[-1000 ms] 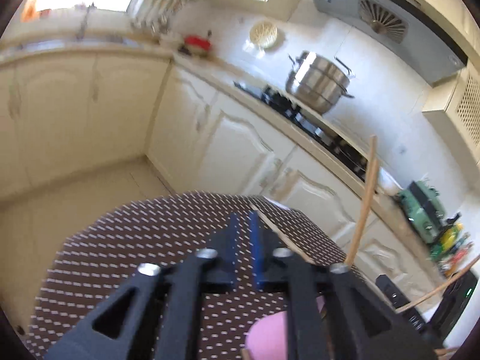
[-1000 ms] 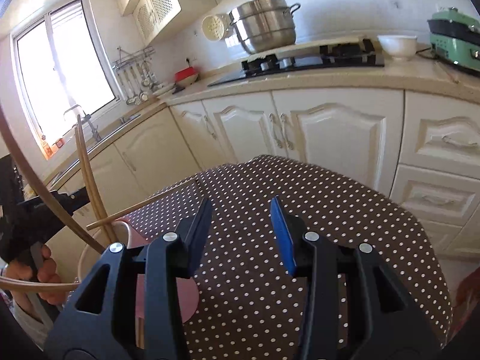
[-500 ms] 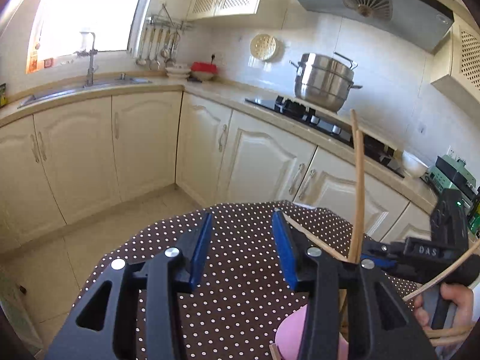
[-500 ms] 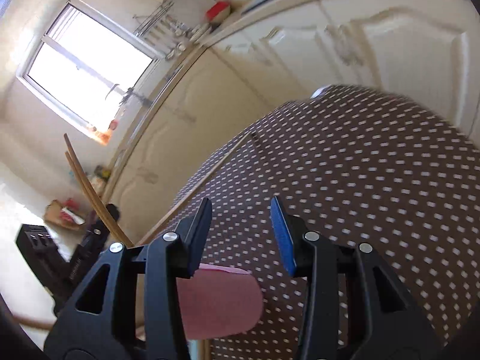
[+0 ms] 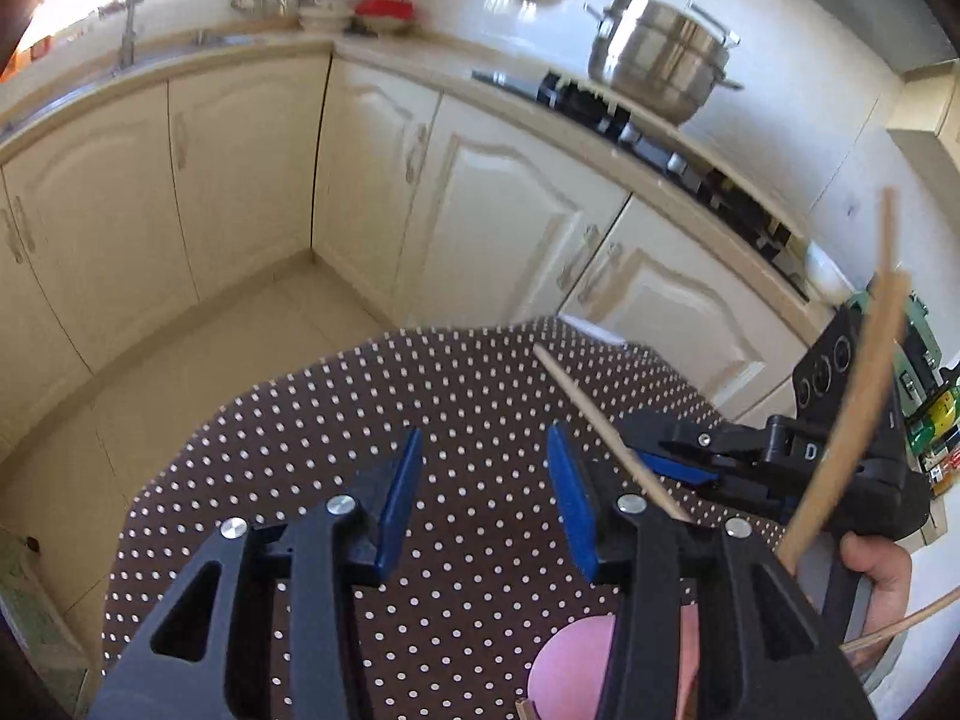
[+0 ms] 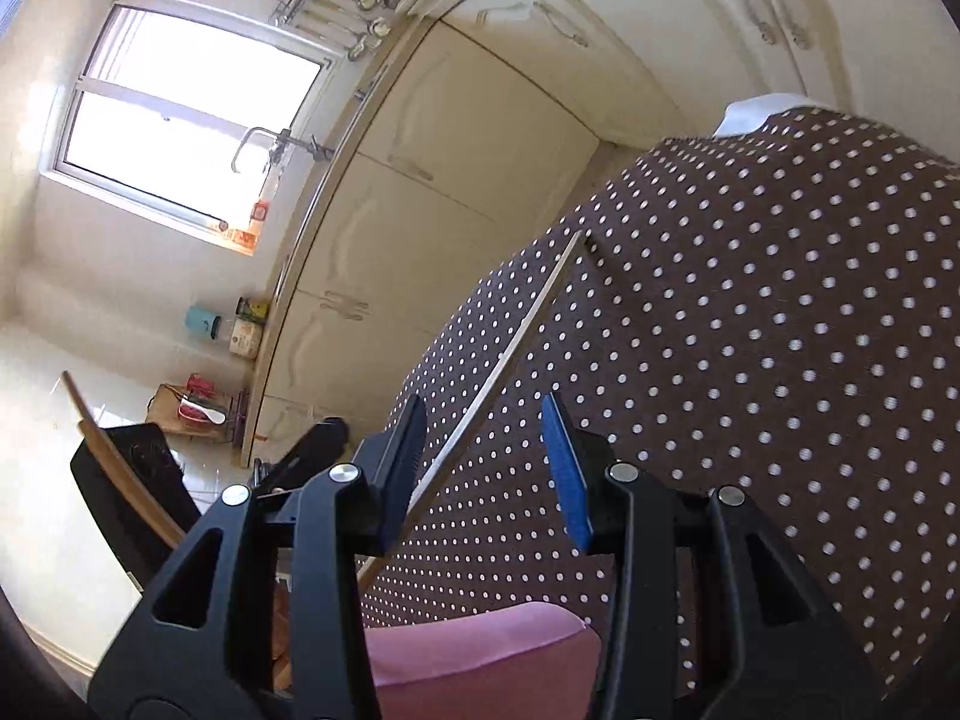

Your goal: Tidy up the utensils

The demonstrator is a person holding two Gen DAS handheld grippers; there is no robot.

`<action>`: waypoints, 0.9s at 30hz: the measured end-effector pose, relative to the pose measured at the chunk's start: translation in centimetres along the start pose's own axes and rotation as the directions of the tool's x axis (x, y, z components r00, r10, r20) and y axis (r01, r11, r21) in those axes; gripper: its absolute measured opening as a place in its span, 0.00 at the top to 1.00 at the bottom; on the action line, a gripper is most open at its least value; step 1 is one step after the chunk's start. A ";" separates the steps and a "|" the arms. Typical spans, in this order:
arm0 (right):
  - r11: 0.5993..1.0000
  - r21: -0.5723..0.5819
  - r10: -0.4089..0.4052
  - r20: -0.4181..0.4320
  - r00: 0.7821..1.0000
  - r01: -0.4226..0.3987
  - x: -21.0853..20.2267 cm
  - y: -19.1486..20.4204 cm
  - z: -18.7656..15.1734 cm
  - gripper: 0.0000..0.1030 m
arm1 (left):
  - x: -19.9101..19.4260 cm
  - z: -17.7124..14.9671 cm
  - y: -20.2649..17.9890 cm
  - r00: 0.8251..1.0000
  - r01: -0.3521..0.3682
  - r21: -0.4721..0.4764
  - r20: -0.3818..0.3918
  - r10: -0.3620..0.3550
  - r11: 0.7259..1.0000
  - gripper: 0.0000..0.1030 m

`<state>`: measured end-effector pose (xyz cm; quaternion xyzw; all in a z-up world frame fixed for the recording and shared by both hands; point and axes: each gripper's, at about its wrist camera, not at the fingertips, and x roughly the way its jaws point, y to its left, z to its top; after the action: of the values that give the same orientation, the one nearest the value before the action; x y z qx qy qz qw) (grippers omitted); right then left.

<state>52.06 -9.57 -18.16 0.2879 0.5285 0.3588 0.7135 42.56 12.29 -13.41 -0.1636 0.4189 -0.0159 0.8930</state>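
left claw (image 5: pixel 483 501) hovers over the dotted worktop (image 5: pixel 336 420), jaws part-open with nothing between them. right claw (image 6: pixel 483 468) is out over the same worktop, jaws also part-open and empty, and it shows in the left view too, reaching in from the right.

the thing to sort here looks like the loose chopstick (image 6: pixel 510 354), lying flat on the cloth and running from the far edge back toward the near left. in the right view it passes just inside that claw's left pad, though whether the pad touches it i can't tell. near at hand sits the pink holder (image 6: pixel 474 642), with more sticks (image 5: pixel 846 438) poking up on the right of the left view.

now the risks. that stick is thin and lies flat, so jaws closing off-centre could pinch cloth, or roll it away. it also sits close to the worktop's edge, and a nudge could send it to the floor. the two claws are close together, so a bump between them, or into the standing sticks, could tip the holder.
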 end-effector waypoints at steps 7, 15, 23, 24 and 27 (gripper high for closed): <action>0.999 -0.022 0.035 -0.016 0.999 -0.035 1.6 0.6 0.2 0.79 | 2.4 -0.5 0.8 0.993 0.006 -0.053 -0.117 -0.012 0.999 0.58; 0.991 -0.129 0.002 0.271 0.963 0.035 -4.7 3.0 -0.9 0.86 | -1.5 -1.0 0.8 1.000 -0.024 -0.065 0.010 0.025 0.998 0.58; 0.964 -0.182 -0.039 0.622 0.782 0.193 -14.5 5.5 -6.9 0.94 | -8.1 -2.8 -0.5 0.976 -0.071 -0.054 0.203 0.081 0.996 0.58; 0.960 -0.183 -0.041 0.655 0.755 0.211 -15.3 6.0 -7.7 0.94 | -8.8 -3.3 -0.8 0.971 -0.075 -0.046 0.222 0.083 0.996 0.58; 0.942 -0.204 -0.028 0.743 0.668 0.267 -17.9 7.7 -10.0 0.94 | -10.5 -4.3 -1.6 0.964 -0.091 -0.022 0.250 0.093 0.996 0.58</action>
<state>37.58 -19.48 -5.03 0.2526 0.1614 0.2290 0.9261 32.70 11.33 -7.70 -0.1493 0.3099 0.0485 0.9377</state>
